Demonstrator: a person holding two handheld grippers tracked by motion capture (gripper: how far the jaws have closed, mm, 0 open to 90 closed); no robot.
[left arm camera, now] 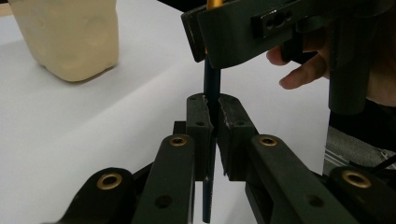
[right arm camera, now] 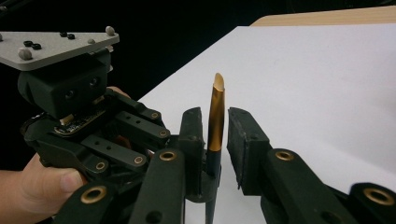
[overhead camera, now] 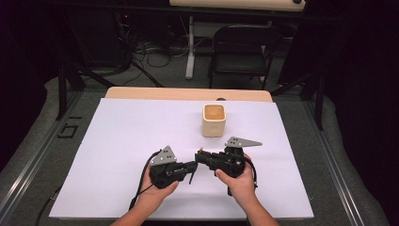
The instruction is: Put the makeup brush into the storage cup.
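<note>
Both grippers met low over the white sheet (overhead camera: 117, 155) near the person's edge of the table, well short of the cream cup (overhead camera: 214, 120). The left gripper (left arm camera: 212, 116) was clamped tight on a dark pen (left arm camera: 211, 84) with a gold end, held upright between its pads. The right gripper (right arm camera: 215, 135) bracketed the gold end, its jaws narrowed around it; a slim gap seemed to remain on one side, though contact on the other was hard to judge.
</note>
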